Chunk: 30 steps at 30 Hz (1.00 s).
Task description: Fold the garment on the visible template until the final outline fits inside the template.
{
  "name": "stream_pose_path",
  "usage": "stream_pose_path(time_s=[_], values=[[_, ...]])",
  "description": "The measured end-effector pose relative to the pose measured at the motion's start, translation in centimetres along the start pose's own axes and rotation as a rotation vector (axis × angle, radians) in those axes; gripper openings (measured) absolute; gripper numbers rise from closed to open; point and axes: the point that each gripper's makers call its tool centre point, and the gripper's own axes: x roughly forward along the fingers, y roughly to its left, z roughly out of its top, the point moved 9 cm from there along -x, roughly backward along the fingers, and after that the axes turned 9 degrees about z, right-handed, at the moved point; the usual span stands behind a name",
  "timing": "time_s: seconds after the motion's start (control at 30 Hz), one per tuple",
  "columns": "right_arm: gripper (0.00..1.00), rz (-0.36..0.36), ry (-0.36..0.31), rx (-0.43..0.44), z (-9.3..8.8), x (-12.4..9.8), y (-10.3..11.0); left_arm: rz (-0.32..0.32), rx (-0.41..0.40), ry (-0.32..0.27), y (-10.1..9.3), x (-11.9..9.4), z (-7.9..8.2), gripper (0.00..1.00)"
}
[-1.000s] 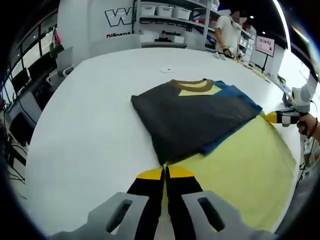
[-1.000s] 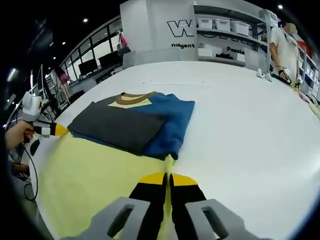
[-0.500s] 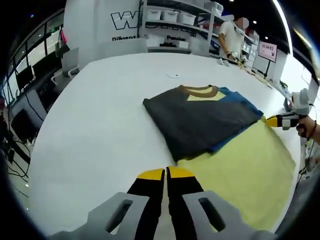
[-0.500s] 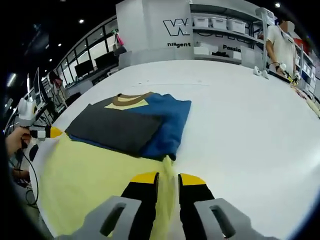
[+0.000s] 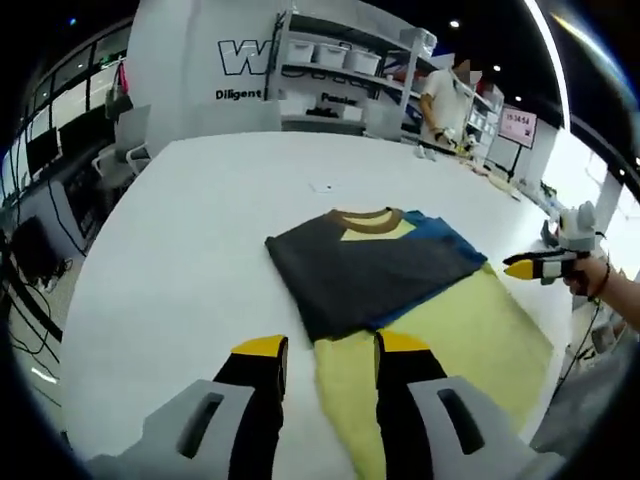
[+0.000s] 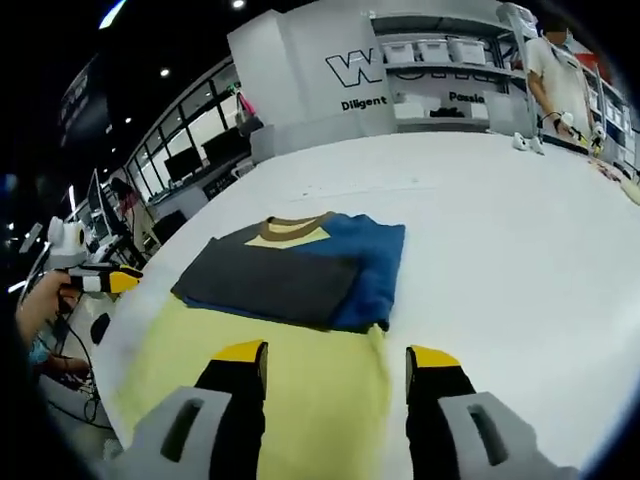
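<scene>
A folded garment lies on the white table: a dark grey panel (image 5: 370, 265) on top, a blue part (image 5: 440, 232) beside it and a brown collar (image 5: 362, 216) at the far end. Yellow cloth (image 5: 450, 330) spreads flat from under the fold toward me. My left gripper (image 5: 330, 346) stands open above the near yellow edge, holding nothing. In the right gripper view the grey panel (image 6: 270, 280), blue part (image 6: 370, 260) and yellow cloth (image 6: 300, 370) lie ahead of my open, empty right gripper (image 6: 336, 355). Each gripper also appears at the other view's edge: right gripper (image 5: 530, 268), left gripper (image 6: 105, 281).
The white table (image 5: 170, 260) is wide and round-edged, with a small white item (image 5: 322, 187) beyond the collar. A person (image 5: 440, 100) stands at the back by shelves (image 5: 340, 65) holding bins. Desks and monitors (image 6: 190, 135) line the left side.
Both grippers were shut on the yellow cloth's near edge a second ago. They have let go, opened wide and drawn back a little. The cloth now lies flat.
</scene>
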Motion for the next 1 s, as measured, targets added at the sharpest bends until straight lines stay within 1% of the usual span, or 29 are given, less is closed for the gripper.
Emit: stream_pose_path(time_s=[0.1,0.17,0.2,0.23,0.3,0.37,0.43,0.6,0.7,0.8,0.9,1.0], values=[[0.55,0.024,0.005,0.007,-0.1,-0.7,0.7,-0.004,0.024,-0.014,-0.2,-1.6,0.0,0.40],[0.56,0.026,0.009,0.005,-0.2,-0.9,0.9,-0.009,0.024,-0.012,-0.3,-2.0,-0.1,0.42],[0.57,0.029,0.011,0.000,-0.4,-1.4,1.2,-0.016,0.023,-0.014,-0.4,-2.7,-0.3,0.42],[0.58,0.034,0.011,-0.001,-0.4,-1.6,1.3,-0.018,0.026,-0.013,-0.5,-2.9,-0.5,0.42],[0.60,0.063,-0.009,0.004,-0.4,-2.1,1.9,-0.021,0.023,0.002,-0.8,-3.6,-1.0,0.42],[0.62,0.071,-0.006,-0.003,-0.5,-2.4,2.2,-0.025,0.022,0.004,-0.9,-4.0,-1.4,0.43],[0.64,0.084,-0.005,-0.029,-0.5,-2.9,2.9,-0.024,0.019,0.008,-1.1,-4.5,-1.9,0.43],[0.67,0.104,0.032,-0.066,-1.3,-3.8,4.3,-0.032,0.019,0.020,-1.7,-5.6,-2.8,0.42],[0.70,0.108,0.075,-0.098,-2.1,-4.2,5.2,-0.042,0.023,0.026,-2.2,-6.5,-3.6,0.43],[0.72,0.105,0.090,-0.116,-2.6,-4.6,5.7,-0.044,0.025,0.032,-2.8,-7.3,-4.3,0.42],[0.73,0.105,0.100,-0.116,-3.1,-5.0,6.0,-0.046,0.031,0.045,-3.3,-8.0,-5.1,0.42],[0.73,0.100,0.110,-0.123,-3.6,-5.7,6.2,-0.037,0.069,0.070,-3.4,-8.3,-5.8,0.42]])
